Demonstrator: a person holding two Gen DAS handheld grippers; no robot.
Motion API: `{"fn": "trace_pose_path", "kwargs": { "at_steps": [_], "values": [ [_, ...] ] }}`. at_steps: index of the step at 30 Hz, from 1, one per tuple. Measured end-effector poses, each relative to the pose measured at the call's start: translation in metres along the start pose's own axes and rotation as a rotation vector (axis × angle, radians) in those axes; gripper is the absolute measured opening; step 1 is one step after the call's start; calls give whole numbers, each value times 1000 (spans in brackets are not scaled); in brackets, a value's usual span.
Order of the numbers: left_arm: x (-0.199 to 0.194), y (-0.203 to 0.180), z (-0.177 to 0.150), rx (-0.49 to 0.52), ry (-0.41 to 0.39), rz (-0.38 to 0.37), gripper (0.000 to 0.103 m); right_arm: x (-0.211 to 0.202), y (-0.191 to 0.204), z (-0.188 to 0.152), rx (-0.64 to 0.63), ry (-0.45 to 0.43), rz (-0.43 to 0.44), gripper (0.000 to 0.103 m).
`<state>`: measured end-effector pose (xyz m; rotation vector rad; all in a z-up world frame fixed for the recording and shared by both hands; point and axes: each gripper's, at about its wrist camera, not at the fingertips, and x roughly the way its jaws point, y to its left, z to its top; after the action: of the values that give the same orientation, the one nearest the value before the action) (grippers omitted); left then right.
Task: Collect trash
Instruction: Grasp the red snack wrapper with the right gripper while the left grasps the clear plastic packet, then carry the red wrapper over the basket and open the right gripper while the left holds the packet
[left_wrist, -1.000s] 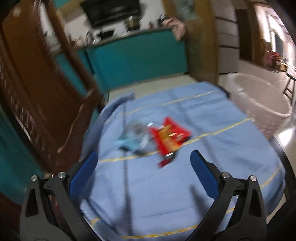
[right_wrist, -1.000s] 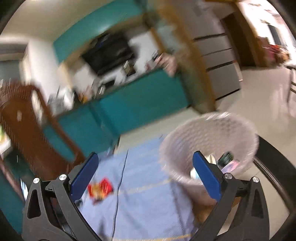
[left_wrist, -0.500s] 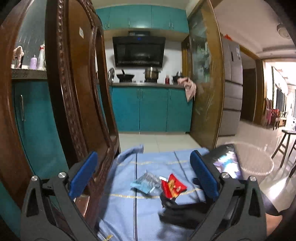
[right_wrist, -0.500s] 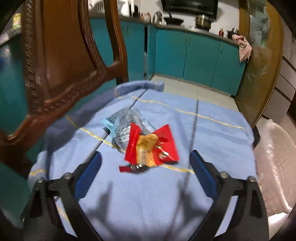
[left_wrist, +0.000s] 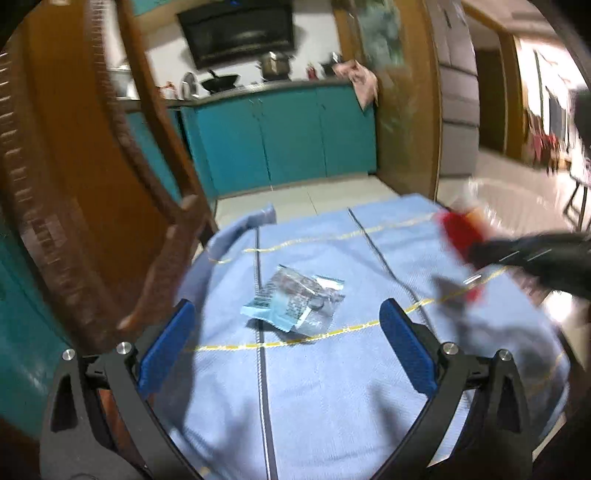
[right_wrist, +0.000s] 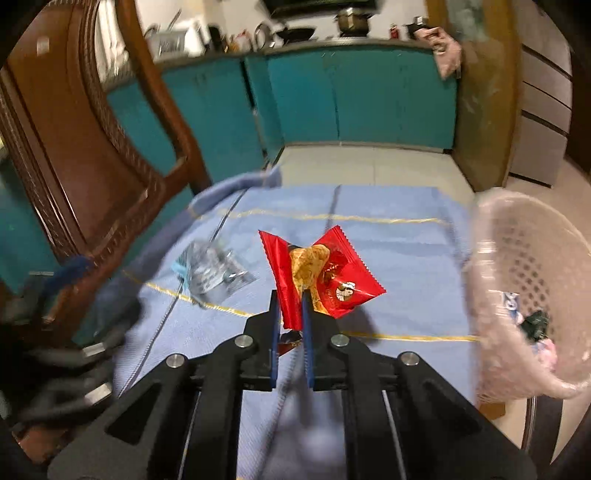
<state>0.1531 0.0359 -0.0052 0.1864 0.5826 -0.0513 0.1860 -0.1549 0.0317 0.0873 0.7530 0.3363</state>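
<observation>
A red snack wrapper (right_wrist: 332, 273) stands pinched between the blue pads of my right gripper (right_wrist: 291, 299), whose jaws are closing on it just above the blue tablecloth (right_wrist: 388, 236). In the left wrist view the same red wrapper (left_wrist: 458, 232) appears blurred at the right, held by the right gripper (left_wrist: 480, 254). A clear silver-and-blue wrapper (left_wrist: 295, 299) lies flat on the cloth. My left gripper (left_wrist: 286, 314) hangs open just before it, with nothing between its fingers.
A pink perforated basket (right_wrist: 524, 258) with some trash inside stands off the table's right edge. A carved wooden chair (left_wrist: 74, 184) crowds the left side. Teal kitchen cabinets (right_wrist: 351, 99) line the far wall.
My right gripper went from open to closed on the red wrapper and raised it off the cloth. The left view swung down over the silver wrapper, which stays where it lay.
</observation>
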Motion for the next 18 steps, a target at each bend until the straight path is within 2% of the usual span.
{"fn": "trace_pose_path", "kwargs": {
  "at_steps": [4,6,7,9,11,13,16,18],
  "values": [
    [43,-8,0,83,93,-33,99,-22,-20,-14,59,-7,25,11],
    [61,-6,0,96,134,-36,99,-28,-22,-19,62,-7,33,11],
    [71,-4,2,88,156,-43,95,-29,-23,-19,62,-9,34,11],
    [81,-1,4,72,176,-51,76,-28,-23,-18,64,-13,35,11],
    [90,4,4,35,215,-62,31,-25,-22,-18,67,-9,33,11],
    [90,4,-1,28,241,-101,21,-25,-22,-19,61,-6,36,11],
    [72,-3,-4,60,214,-129,6,-27,-22,-18,50,-18,38,11],
    [61,-2,-3,43,197,-139,5,-29,-21,-17,50,-28,48,11]
  ]
}}
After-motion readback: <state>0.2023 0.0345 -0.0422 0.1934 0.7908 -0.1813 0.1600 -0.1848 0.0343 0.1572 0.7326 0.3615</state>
